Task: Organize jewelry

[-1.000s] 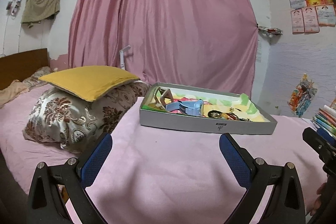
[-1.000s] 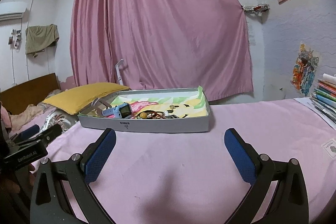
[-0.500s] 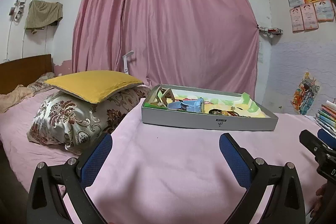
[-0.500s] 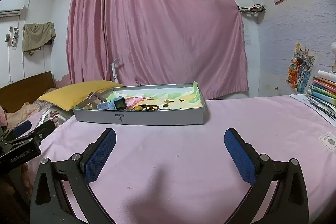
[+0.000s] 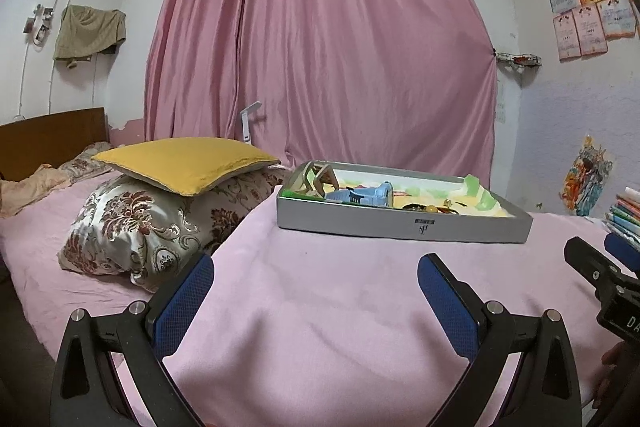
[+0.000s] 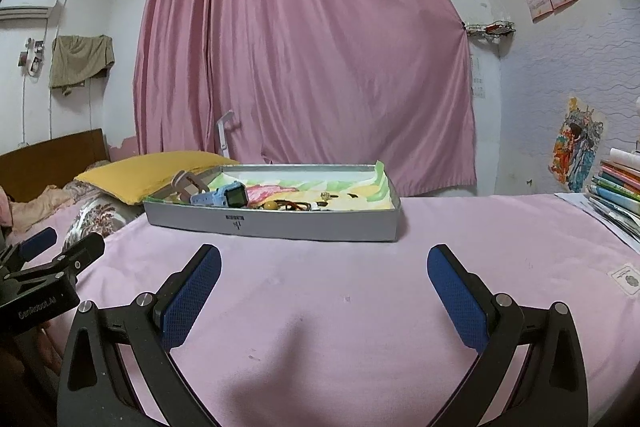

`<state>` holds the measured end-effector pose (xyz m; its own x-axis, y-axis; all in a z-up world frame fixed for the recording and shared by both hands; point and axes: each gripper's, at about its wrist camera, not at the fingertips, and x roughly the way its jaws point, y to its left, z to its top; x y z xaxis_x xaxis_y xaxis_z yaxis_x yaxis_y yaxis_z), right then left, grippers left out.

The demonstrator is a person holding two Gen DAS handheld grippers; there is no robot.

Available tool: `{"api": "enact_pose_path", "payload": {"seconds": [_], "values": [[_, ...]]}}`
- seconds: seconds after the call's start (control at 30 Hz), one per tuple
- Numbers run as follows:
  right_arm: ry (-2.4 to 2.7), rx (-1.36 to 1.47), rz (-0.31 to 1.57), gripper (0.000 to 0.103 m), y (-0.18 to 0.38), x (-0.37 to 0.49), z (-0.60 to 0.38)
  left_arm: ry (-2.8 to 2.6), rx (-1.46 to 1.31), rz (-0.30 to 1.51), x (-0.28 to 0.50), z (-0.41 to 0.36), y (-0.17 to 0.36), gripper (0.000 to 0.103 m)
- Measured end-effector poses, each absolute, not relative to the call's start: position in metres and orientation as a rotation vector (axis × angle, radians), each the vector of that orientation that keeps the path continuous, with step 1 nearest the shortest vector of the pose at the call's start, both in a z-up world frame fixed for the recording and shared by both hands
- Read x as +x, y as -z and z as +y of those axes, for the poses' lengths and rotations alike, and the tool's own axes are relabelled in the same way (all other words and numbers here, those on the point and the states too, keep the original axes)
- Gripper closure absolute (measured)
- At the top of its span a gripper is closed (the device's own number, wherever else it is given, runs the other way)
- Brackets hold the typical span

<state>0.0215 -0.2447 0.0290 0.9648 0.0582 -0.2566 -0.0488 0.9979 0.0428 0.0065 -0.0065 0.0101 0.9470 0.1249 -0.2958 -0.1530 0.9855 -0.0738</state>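
A shallow grey box (image 5: pixel 404 225) (image 6: pixel 276 225) rests on the pink blanket ahead of both grippers. Inside it lie a blue watch (image 5: pixel 362 195) (image 6: pixel 224 195), a beige hair claw (image 5: pixel 316 177) (image 6: pixel 186 183), an amber bead bracelet (image 6: pixel 280 205) and small dark pieces on a yellow-green lining. My left gripper (image 5: pixel 316 267) hovers open over the blanket, well short of the box, with nothing between its blue pads. My right gripper (image 6: pixel 324 259) is also open and empty, equally short of the box. Each gripper shows at the edge of the other's view.
A yellow pillow (image 5: pixel 184 163) lies on a floral pillow (image 5: pixel 140 223) left of the box. A stack of books (image 6: pixel 618 187) sits at the right edge, with a small card (image 6: pixel 628 279) on the blanket. A pink curtain (image 5: pixel 320 47) hangs behind.
Both views have tilted up and dropped lower toward the blanket, so the box looks flatter and farther. Both grippers stay open and empty.
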Motion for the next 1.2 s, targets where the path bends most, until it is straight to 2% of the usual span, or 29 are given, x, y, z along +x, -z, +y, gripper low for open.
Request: {"api": "enact_pose_path", "payload": {"seconds": [0.4, 1.2], "values": [[-0.054, 0.027, 0.281, 0.002, -0.0282, 0.0218, -0.2448, -0.135, -0.079, 0.352, 0.0117, -0.0082, -0.0028, 0.001], [-0.055, 0.023, 0.292, 0.002, -0.0283, 0.0214, -0.2466, -0.129, -0.088, 0.352, 0.0111, -0.0066, -0.0032, 0.001]]}}
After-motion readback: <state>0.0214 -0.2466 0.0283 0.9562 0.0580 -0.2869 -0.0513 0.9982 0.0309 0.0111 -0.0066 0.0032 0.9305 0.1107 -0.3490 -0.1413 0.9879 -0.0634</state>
